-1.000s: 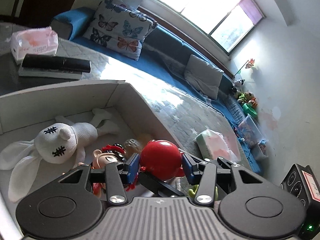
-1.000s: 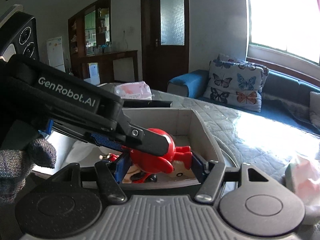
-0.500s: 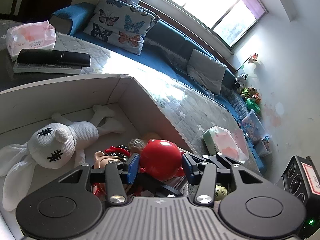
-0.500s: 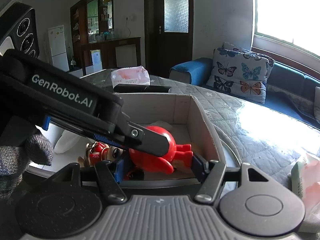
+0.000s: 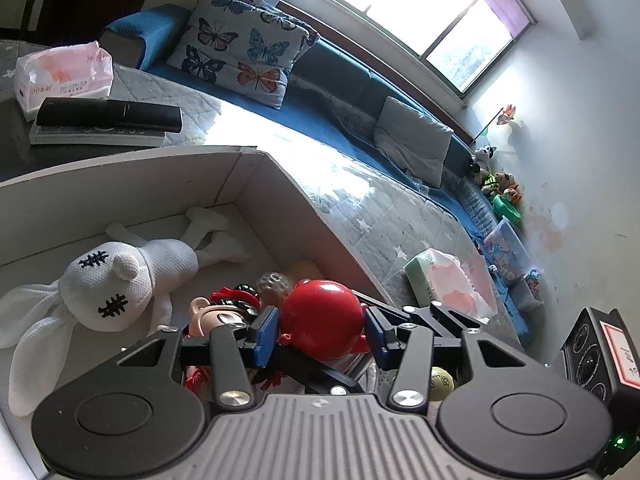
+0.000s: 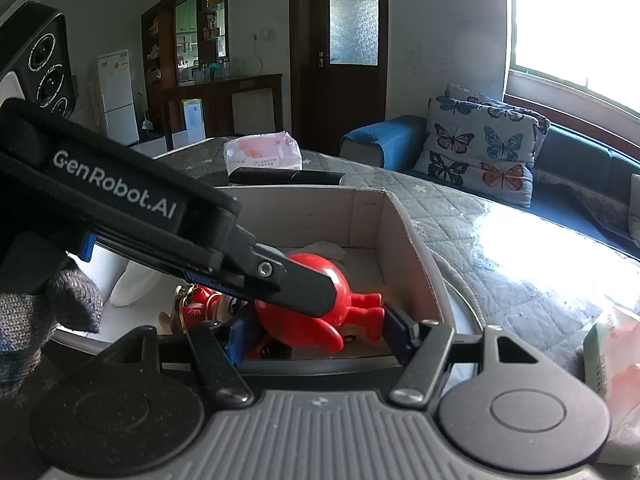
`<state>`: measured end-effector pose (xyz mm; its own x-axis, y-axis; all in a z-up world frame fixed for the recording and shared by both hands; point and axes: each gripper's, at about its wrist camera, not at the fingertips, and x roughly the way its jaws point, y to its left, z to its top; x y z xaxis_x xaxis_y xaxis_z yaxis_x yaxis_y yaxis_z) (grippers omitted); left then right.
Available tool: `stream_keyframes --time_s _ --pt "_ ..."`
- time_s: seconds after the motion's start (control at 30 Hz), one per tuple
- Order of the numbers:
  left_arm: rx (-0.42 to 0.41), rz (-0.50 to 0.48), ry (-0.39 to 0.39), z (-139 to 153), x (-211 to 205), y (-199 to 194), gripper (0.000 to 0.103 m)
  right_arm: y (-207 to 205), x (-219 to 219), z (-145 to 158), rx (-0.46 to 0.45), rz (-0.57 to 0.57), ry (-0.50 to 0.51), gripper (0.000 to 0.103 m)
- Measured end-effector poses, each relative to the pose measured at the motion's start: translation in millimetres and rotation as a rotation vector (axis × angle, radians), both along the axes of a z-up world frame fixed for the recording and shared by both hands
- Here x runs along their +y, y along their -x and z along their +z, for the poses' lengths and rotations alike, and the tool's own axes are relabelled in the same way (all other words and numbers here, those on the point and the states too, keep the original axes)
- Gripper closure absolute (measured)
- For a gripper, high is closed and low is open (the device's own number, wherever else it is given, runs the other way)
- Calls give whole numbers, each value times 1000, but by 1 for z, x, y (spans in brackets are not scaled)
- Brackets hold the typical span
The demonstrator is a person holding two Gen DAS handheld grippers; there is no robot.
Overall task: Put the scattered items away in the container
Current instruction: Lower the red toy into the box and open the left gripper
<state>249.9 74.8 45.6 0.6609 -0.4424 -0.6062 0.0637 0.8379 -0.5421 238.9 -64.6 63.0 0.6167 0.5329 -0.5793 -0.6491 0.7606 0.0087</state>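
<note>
Grip on red toy figure (image 5: 320, 316) from both sides: left gripper (image 5: 320, 334) clamped on the round head, right gripper (image 6: 316, 338) closed on the body and legs, blue pads pressed against red plastic. Held low over the near right corner of the cardboard box (image 5: 120, 184), just above the other toys. Inside, along the far wall, a white plush rabbit (image 5: 120, 280); beside the red head, a small doll (image 5: 216, 316) in a red and black hat. Beyond the box's far edge on the counter (image 5: 400, 220), two stacked remotes (image 5: 108, 114); by its right edge, a tissue pack (image 5: 444, 280). Grey knit glove (image 6: 48, 312) at the left gripper's handle.
</note>
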Motion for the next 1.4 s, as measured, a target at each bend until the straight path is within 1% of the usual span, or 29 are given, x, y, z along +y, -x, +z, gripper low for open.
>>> stream_keyframes --time_s 0.17,0.37,0.73,0.8,0.87,1.03,1.4 --pt "5 4 -2 2 0 0 53 0 0 0 -1 0 -2 35" --pt "22 -13 -50 6 -5 -1 53 1 1 0 -4 -6 -3 31" --pt "62 23 -6 4 -3 -4 53 5 -1 0 0 -24 -25 32" --pt "63 28 0 4 -2 -4 54 5 -1 -1 3 -22 -26 37" --pt "67 35 6 4 -1 -4 54 5 0 -1 4 -21 -25 37" --pt "42 63 -4 9 2 -2 54 5 1 -2 2 -24 -18 37" --pt "8 91 -24 18 7 5 54 6 5 0 21 -19 -15 37"
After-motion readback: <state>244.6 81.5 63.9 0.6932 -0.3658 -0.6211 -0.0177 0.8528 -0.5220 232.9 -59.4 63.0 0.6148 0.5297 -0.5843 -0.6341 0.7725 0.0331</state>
